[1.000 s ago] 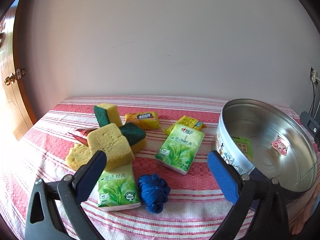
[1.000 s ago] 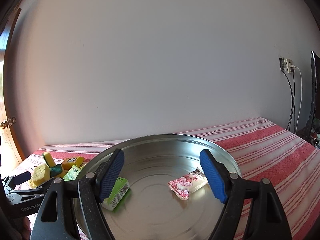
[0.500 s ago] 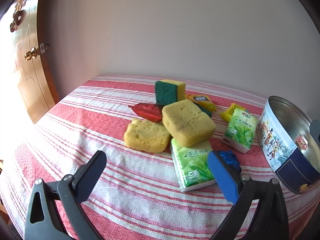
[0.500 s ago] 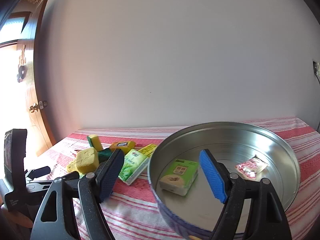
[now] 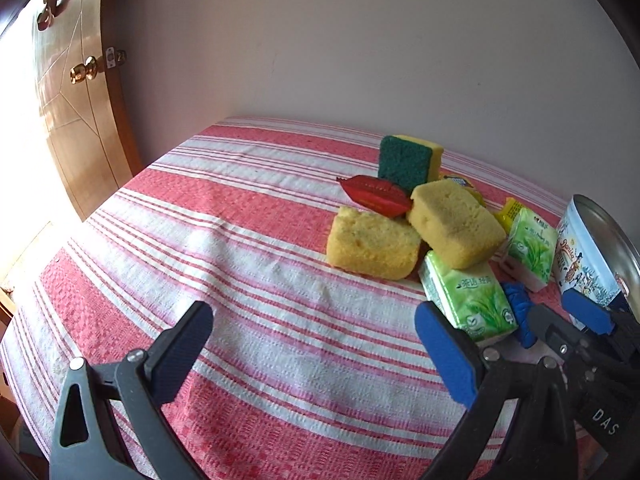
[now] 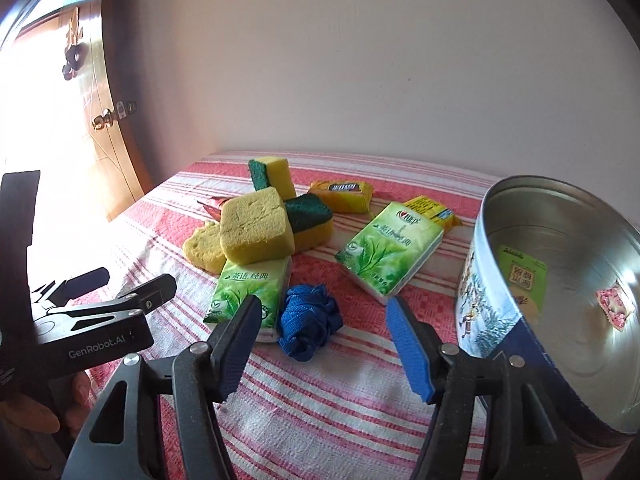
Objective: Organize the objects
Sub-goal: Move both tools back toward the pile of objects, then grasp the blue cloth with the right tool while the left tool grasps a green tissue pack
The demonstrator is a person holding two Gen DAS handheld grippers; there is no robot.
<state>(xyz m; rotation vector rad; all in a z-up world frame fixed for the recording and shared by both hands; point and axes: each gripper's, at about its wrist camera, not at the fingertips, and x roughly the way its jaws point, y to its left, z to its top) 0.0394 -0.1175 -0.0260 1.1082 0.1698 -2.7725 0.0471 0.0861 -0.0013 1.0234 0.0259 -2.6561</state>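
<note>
Right tongs [image 6: 324, 328]: jaws apart, have just been closing, nothing pressed between the pads. The crumpled blue cloth [image 6: 309, 326] lies on the tablecloth in line with the gap, just ahead of the tips, untouched.

Left tongs [image 5: 314, 354]: jaws wide apart, empty, over bare striped tablecloth [image 5: 224, 248]. In the right wrist view they sit low at the left, held by a hand [image 6: 24, 412].

Container: round metal tin [image 6: 560, 216], just right of the right tongs' right pad, printed wall facing the tongs, mouth tipped toward the camera. Inside: 1 green tissue pack [image 6: 524, 276] against the near wall, 1 small pink sachet [image 6: 614, 306] further right on the floor of the tin.

Ahead of the right tongs, outward: green tissue pack [image 6: 250, 290] touching the cloth on its left; a 2nd green tissue pack [image 6: 390, 246] ahead right, apart from the cloth. A yellow sponge [image 6: 256, 226] rests on the 1st pack and on another sponge [image 6: 202, 246]. Behind these: 2 green-and-yellow scouring sponges, 1 flat [image 6: 310, 218], 1 on edge [image 6: 274, 174]; a red wrapper [image 5: 376, 196]; 2 yellow packets [image 6: 342, 192].

Open room: wide clear cloth left of and ahead of the left tongs. Far table edge meets the wall; a wooden door [image 5: 76, 92] stands beyond the left edge.
</note>
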